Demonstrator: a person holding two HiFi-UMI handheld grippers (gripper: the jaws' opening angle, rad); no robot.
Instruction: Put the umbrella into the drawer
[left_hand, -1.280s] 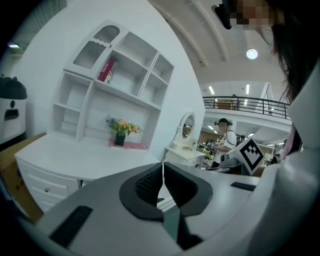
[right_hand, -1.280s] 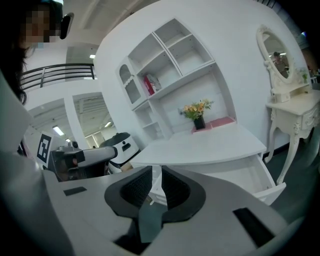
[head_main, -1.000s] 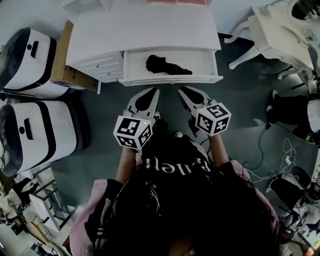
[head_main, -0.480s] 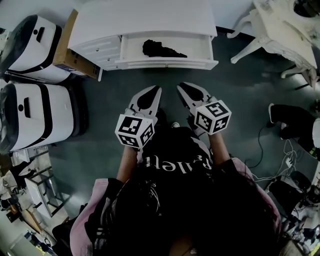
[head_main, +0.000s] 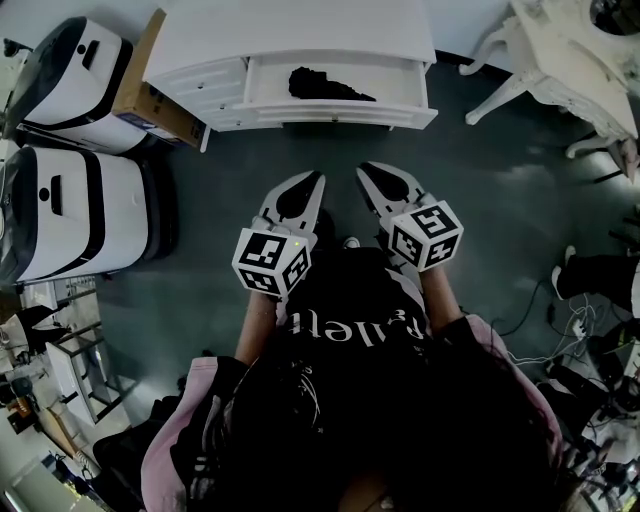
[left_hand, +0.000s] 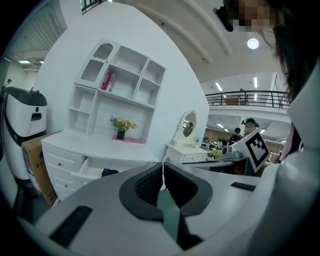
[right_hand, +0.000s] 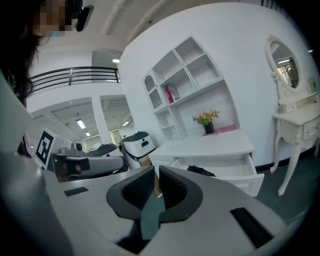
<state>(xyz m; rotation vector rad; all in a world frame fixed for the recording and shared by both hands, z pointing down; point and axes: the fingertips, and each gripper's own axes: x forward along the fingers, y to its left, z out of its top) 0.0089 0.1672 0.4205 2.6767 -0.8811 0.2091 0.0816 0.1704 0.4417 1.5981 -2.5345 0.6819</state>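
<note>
The black folded umbrella (head_main: 328, 85) lies inside the open white drawer (head_main: 330, 115) of the dresser at the top of the head view. It also shows small and dark in the drawer in the left gripper view (left_hand: 110, 172) and the right gripper view (right_hand: 201, 171). My left gripper (head_main: 318, 177) hangs over the grey floor well short of the drawer, pads together (left_hand: 162, 167), holding nothing. My right gripper (head_main: 362, 168) is level beside it. Its jaws are closing, nearly touching (right_hand: 156, 172), with nothing between them.
A cardboard box (head_main: 140, 85) leans against the white dresser's (head_main: 290, 35) left side. Two white and black machines (head_main: 70, 225) stand at the left. A white ornate table (head_main: 570, 60) is at the upper right, with cables (head_main: 580, 330) on the floor at the right.
Both grippers have drawn back from the drawer together with the person, so the strip of floor between them and the drawer front has widened. The umbrella has stayed in the drawer.
</note>
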